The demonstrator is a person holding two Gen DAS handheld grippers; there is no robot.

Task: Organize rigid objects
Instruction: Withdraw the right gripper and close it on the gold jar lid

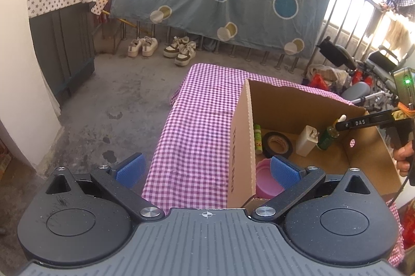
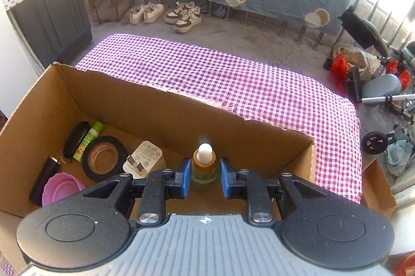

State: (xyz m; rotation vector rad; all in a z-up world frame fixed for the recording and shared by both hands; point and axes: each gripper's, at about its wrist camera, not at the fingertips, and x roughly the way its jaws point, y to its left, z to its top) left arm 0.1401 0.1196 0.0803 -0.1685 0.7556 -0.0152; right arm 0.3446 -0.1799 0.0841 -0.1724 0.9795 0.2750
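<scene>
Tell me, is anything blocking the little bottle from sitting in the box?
Nothing visible does. The small bottle already stands upright on the floor of the cardboard box, between the right gripper pads, with a gap showing beside it. The charger sits apart, further left.

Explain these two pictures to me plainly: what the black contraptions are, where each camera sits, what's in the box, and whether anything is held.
A person carries two hand-held grippers, each with a fisheye camera looking along its blue-padded fingers. One view is from the left hand-held gripper, open and empty beside the brown cardboard box on the pink checked tablecloth. The other is from the right hand-held gripper: its pads flank the small amber bottle with a white cap, with a visible gap on one side, so it looks released. Also in the box: a black tape roll, white charger plug, green tube and pink lid.
</scene>
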